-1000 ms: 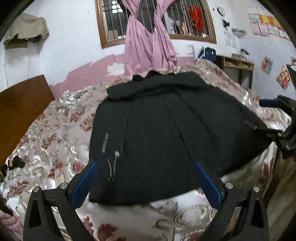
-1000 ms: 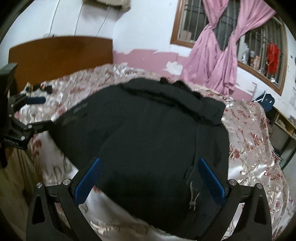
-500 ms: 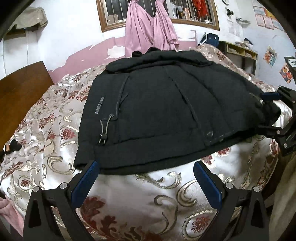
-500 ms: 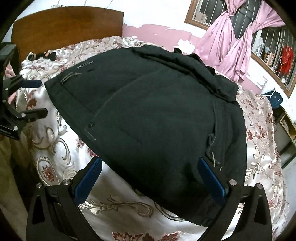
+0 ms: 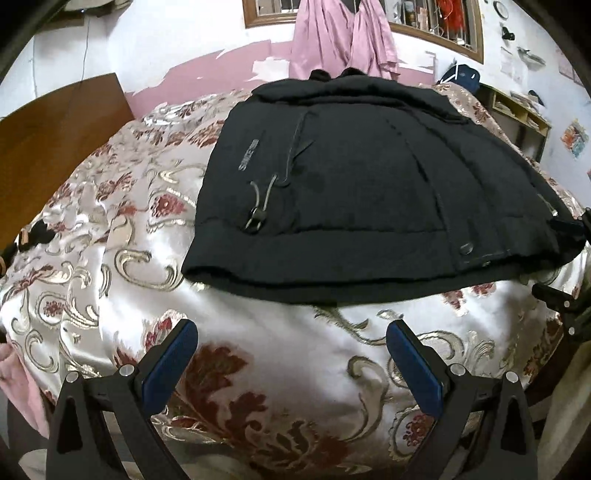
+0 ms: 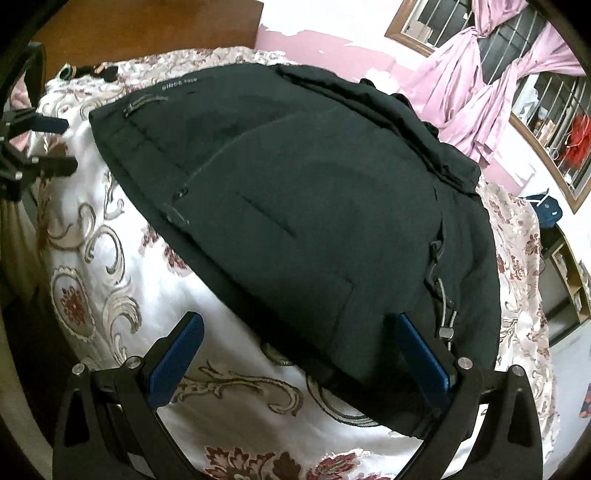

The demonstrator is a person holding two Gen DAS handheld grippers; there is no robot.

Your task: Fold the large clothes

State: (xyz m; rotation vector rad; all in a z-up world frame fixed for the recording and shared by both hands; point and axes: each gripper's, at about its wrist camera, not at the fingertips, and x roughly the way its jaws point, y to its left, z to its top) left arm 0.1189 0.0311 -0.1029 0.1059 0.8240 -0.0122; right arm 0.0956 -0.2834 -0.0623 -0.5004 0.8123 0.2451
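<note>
Both claws are spread wide and hold nothing. Left claw (image 5: 291, 354) hovers over bare bedspread, just short of the hem of a black jacket (image 5: 369, 177). Right claw (image 6: 299, 350) hovers at the jacket's other lower corner, its right blue pad overlapping the hem edge in that view; whether it touches the cloth cannot be told.

Black padded jacket lies spread on a bed (image 5: 110, 258) covered by a shiny cream bedspread with dark red flowers and gold scrolls. Its hem faces the claws and its collar points toward a far wall with a barred window and pink curtains (image 5: 343, 33). Both sleeves appear tucked out of sight, so the jacket reads as one broad dark block. A drawcord with toggle (image 5: 256, 218) rests on the front near the hem.

Judged from this layout, the sleeves seem already folded in, and the jacket looks smoothed flat. What likely remains is taking the hem at both corners and folding the body over toward the collar.
</note>
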